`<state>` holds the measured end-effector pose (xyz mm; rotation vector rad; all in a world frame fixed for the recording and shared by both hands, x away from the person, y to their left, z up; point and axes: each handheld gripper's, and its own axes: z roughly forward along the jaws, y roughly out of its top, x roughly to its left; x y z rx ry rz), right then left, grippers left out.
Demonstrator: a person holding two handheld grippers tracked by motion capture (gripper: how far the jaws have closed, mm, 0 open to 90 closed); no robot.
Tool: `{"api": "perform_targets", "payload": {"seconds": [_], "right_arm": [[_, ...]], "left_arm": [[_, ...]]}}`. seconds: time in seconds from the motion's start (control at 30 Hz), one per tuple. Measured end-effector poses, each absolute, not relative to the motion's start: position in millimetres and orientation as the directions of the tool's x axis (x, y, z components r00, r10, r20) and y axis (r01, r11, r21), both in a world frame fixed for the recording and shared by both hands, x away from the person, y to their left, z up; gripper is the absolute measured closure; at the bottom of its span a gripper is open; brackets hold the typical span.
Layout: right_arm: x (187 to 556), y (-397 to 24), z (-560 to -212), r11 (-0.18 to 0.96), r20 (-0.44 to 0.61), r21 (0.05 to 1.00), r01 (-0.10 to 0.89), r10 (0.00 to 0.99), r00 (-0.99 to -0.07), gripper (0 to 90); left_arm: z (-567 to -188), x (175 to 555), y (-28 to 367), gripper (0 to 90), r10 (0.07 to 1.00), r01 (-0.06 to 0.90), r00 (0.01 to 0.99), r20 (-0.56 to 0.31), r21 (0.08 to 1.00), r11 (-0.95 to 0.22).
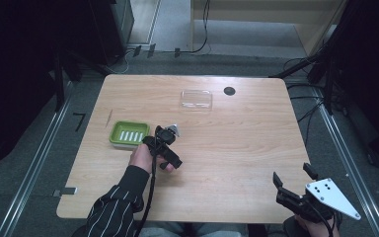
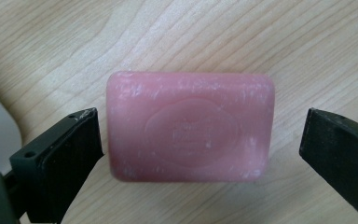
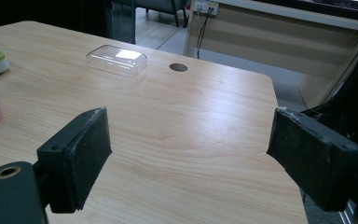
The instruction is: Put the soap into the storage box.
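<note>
The pink soap bar [image 2: 191, 126] is seen flat on the worktop [image 2: 261, 42], between the spread left tongs [image 2: 200, 149], left jaw just beside it; the right tongs [image 3: 191, 158] are held agape, well apart.

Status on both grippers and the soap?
Left gripper open, jaws either side of the pink soap, which lies flat on the table. Right gripper open, idle at the near edge. Nothing in the way.

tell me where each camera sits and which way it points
High view: above the person's side, looking forward and down on the table; shows striped sleeve, left tongs, right tongs.
Left gripper view: rides the left tongs, looking down at the pink soap.
Right gripper view: rides the right tongs, looking across the table.
Shared: right gripper and high views both show the clear lid.
</note>
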<state>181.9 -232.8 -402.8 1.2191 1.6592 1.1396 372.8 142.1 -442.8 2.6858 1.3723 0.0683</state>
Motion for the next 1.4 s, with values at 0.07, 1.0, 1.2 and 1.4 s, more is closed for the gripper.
{"api": "perform_targets", "payload": {"seconds": [0.07,1.0,1.2,1.4], "right_arm": [[181.8,-233.0,-402.8,0.138,-0.068,0.950,0.279,0.967,-0.245,13.5],[181.6,-234.1,-402.7,0.133,-0.064,0.952,0.275,0.967,-0.245,13.5],[181.6,-234.2,-402.8,0.133,-0.064,0.952,0.275,0.967,-0.246,13.5],[181.5,-234.3,-402.8,0.129,-0.061,0.953,0.275,0.967,-0.246,13.5]], "left_arm": [[-445.4,372.1,140.6,0.0,0.806,0.800,0.592,-0.010,0.129,-0.586],[-460.5,375.7,135.3,13.1,0.820,0.816,0.569,0.055,0.090,-0.572],[-460.4,375.5,135.6,13.3,0.821,0.816,0.568,0.054,0.089,-0.571],[-460.3,375.1,136.5,13.7,0.821,0.816,0.569,0.046,0.093,-0.571]]}}
